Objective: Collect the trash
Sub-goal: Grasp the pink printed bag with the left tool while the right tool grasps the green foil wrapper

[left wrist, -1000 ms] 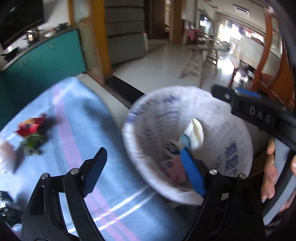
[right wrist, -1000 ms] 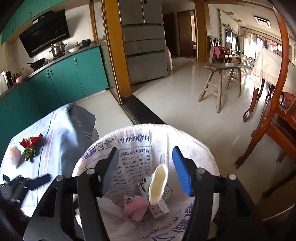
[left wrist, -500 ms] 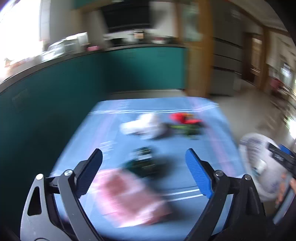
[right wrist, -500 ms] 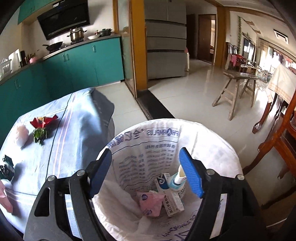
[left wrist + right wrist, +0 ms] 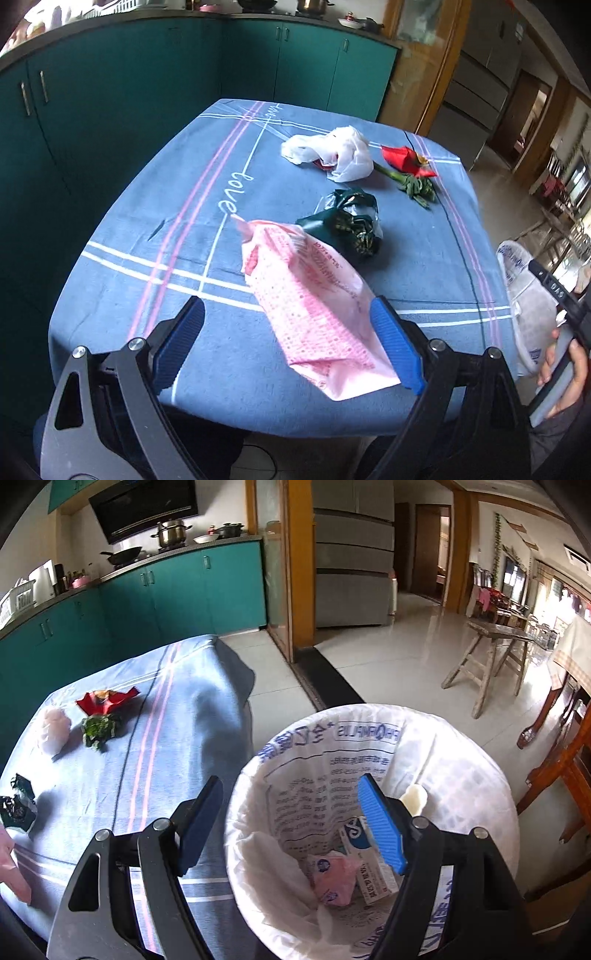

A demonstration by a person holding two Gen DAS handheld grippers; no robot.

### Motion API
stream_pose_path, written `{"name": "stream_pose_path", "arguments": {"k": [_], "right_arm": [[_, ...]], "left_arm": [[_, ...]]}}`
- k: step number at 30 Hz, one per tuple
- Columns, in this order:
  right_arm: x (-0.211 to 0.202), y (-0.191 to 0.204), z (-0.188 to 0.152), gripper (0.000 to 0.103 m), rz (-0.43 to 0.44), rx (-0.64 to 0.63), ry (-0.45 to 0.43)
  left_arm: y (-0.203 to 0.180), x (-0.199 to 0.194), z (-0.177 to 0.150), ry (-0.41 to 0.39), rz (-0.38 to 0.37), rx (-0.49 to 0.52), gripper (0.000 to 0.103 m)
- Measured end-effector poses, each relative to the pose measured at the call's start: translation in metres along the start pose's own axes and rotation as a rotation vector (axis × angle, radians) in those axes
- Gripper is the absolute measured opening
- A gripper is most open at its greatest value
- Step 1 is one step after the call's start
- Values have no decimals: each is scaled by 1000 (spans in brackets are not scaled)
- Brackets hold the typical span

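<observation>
A: Starting with the left wrist view, report the gripper.

B: Left gripper (image 5: 288,343) hangs over the near edge of the table (image 5: 147,206), jaws spread wide, gripping nothing. A pink bag (image 5: 314,306) lies on the blue cloth between the fingers; the right pad sits just beside its edge, and contact cannot be confirmed.

A: Other trash on the table?

B: A dark green wrapper (image 5: 347,225) lies just behind the pink bag. Farther back lies a white bag (image 5: 336,153), and beside it a red flower (image 5: 406,162) with a green stem. At the right edge, a hand (image 5: 565,373) holds the second tool next to the bin (image 5: 524,306).

A: Proceed to the right wrist view.

B: Right gripper (image 5: 291,823) is also released, jaws apart and empty. It hovers above the bin (image 5: 461,749), which stands off the table's corner and is lined with a printed white bag. The left finger is over the cloth edge, the right finger over the bin opening.

A: Bin contents?

B: A pink packet (image 5: 332,878), a white-and-blue carton (image 5: 369,867) and a cream-coloured piece (image 5: 415,797) against the liner.
</observation>
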State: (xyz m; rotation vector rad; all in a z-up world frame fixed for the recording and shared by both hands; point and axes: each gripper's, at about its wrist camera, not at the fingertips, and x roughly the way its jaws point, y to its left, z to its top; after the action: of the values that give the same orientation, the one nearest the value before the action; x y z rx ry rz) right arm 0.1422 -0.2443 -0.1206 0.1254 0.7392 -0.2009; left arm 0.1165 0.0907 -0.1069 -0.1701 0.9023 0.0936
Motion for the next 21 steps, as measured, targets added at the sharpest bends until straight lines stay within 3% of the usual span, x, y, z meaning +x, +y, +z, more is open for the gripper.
{"name": "stream_pose_path", "arguments": {"k": [2,7,8,13,21], "right_arm": [[-3,9,-1,74,33,-35,-14],[-3,26,-6,74,93,-75,-5],[-2,29,-7,74,90,-84,0],[1,35,-9,74,84,-94,6],[2,44,-13,74,93,-117,1]], "left_arm": [[-6,3,-2,-6,-6,10,86],[-7,6,-5,-2,-37,29,50],[-6,5,-5,-1,-41,30,47],[-7,-9,-6,-51,-28,57,37],[0,-24,-10,-99,21,66,30]]}}
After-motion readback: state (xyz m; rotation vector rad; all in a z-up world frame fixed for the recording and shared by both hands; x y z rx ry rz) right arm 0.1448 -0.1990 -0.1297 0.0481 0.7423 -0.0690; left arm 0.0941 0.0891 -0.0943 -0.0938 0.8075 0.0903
